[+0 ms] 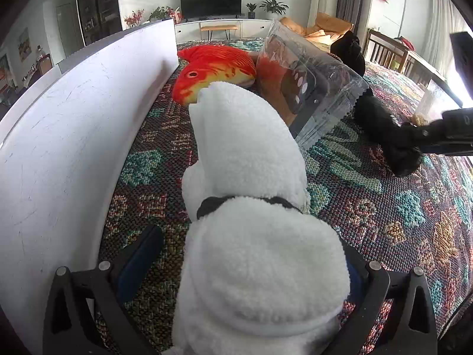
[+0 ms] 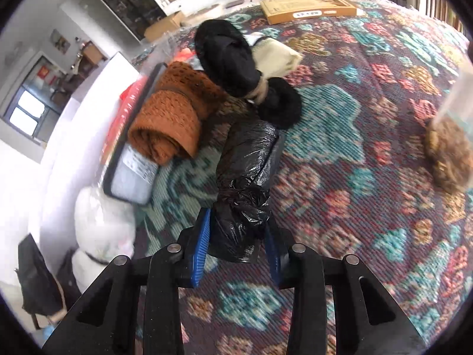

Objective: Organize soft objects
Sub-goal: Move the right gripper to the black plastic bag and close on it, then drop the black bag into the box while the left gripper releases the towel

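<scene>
A white plush toy [image 1: 251, 195] with a black collar lies on the patterned cloth, between the wide-apart fingers of my left gripper [image 1: 251, 266], which is open around its near end. A red-orange fish plush [image 1: 212, 71] lies beyond it by the white board. My right gripper [image 2: 238, 245] is shut on a black plastic-wrapped roll [image 2: 245, 186] and holds it over the cloth; the gripper also shows in the left wrist view [image 1: 419, 136]. A black furry item [image 2: 236, 68] lies ahead of the roll. A brown knit roll [image 2: 174, 118] rests on a clear packet. The white plush also shows in the right wrist view [image 2: 103, 222].
A white board [image 1: 74, 136] stands along the left side. A clear plastic packet [image 1: 310, 88] leans beside the fish. A flat cardboard box [image 2: 310, 7] lies at the far edge. A brown fuzzy item in clear plastic [image 2: 449, 153] sits at the right. A patterned cloth [image 2: 354, 177] covers the surface.
</scene>
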Demonstrator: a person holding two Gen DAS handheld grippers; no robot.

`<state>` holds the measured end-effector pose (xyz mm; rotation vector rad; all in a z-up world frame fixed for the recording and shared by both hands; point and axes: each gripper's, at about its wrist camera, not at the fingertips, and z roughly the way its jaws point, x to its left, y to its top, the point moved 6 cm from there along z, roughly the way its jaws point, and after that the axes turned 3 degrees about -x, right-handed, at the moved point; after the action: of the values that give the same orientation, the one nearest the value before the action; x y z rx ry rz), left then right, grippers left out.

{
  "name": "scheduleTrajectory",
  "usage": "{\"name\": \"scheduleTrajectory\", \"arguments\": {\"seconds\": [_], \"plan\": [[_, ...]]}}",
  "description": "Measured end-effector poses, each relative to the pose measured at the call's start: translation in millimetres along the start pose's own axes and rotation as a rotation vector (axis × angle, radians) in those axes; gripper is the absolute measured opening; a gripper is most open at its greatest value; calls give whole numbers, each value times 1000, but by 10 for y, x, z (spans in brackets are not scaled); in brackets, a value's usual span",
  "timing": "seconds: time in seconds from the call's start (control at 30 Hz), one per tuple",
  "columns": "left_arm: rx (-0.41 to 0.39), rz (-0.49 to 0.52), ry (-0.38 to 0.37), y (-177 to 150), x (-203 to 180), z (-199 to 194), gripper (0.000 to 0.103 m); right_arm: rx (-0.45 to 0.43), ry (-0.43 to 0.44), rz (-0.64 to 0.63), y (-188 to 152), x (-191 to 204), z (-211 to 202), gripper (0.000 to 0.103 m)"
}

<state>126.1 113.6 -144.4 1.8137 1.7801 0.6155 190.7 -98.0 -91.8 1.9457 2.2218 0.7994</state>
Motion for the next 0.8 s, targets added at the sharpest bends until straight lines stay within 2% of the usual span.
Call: {"name": "scheduleTrajectory", "arguments": {"seconds": [0.1, 0.13, 0.2, 0.23, 0.27, 0.33, 0.4, 0.43, 0.47, 0.5, 0.53, 0.57, 0.63, 0.7, 0.8], "plan": [[13, 8, -16, 8, -22, 3, 103, 0, -133, 9, -87, -376, -240, 37], [26, 13, -26, 10, -36, -3, 103, -4, -184, 3, -88, -470, -302, 40], [51, 6, -60, 12, -66, -49, 103, -16, -227, 2, -58, -616, -409, 51], [53, -8, -83, 19, -75, -92, 103, -24, -216, -1, -29, -603, -434, 67], [47, -22, -105, 32, -88, -148, 103, -35, -222, -16, 7, -592, -458, 74], [35, -25, -132, 59, -113, -253, 103, -29, -320, -80, 67, -584, -428, 74], [36, -2, -133, 98, -174, -290, 103, 48, -391, -76, 24, -675, -288, 77], [42, 6, -131, 112, -207, -279, 103, 84, -388, -43, -17, -759, -207, 76], [51, 14, -129, 106, -229, -255, 102, 76, -368, -14, -65, -826, -199, 70], [56, 21, -129, 114, -252, -233, 91, 60, -342, 4, -92, -848, -203, 57], [55, 23, -123, 114, -267, -231, 57, 47, -345, 16, -116, -866, -235, 39], [56, 19, -101, 121, -251, -223, 47, 29, -360, 14, -141, -865, -295, 38], [37, -38, -150, 137, -184, -287, 47, -16, -345, -6, -183, -760, -463, 38], [13, -91, -206, 173, -130, -442, 47, -71, -295, -23, -162, -532, -686, 38], [-49, -137, -289, 282, -34, -874, 47, -143, -176, -79, -22, 93, -976, 38]]}}
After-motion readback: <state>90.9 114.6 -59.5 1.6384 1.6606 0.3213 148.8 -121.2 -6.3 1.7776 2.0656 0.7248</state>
